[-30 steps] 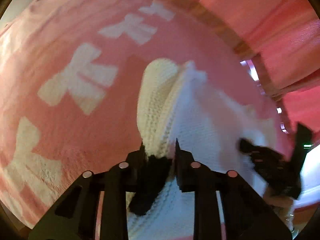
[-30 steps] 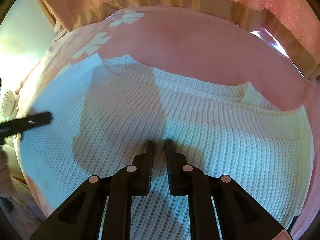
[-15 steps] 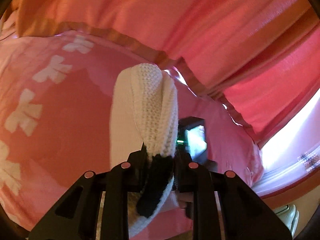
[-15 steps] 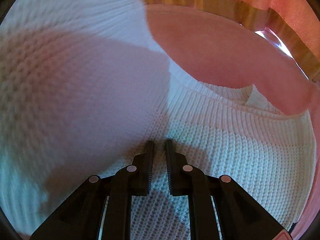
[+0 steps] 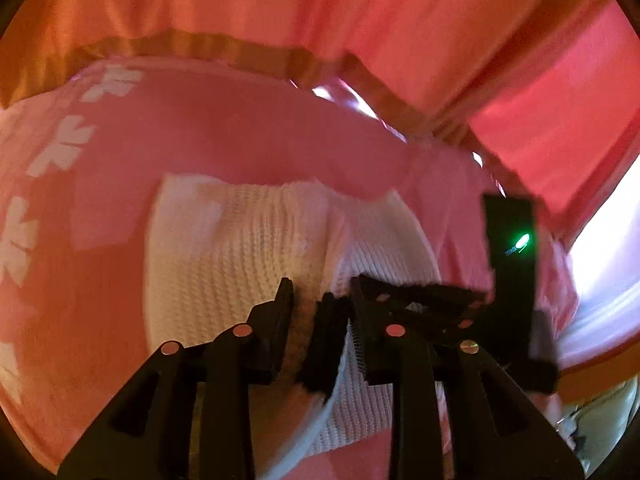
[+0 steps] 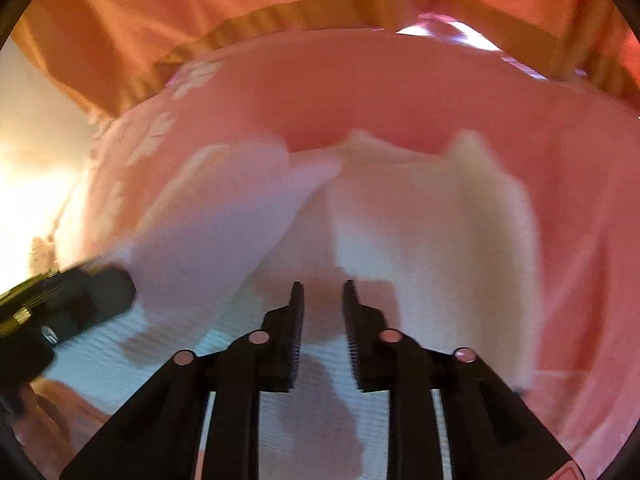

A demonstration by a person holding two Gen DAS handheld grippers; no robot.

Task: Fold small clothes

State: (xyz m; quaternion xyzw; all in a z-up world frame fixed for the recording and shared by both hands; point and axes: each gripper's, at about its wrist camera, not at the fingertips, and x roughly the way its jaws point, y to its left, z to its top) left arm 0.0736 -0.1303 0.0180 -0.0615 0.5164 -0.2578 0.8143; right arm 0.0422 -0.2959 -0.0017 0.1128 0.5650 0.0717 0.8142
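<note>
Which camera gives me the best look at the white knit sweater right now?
The left wrist view: the white knit sweater is fairly sharp, its ribbing visible. The right wrist view shows it motion-blurred, with a flap folded over.

Bed with pink blanket as the surface, white bow-like prints along its left side. White knit sweater lies directly on the blanket, partly folded, one flap turned over the middle. Right view blurred; sweater edges soft. Blanket runs up to orange-pink curtain behind.
</note>
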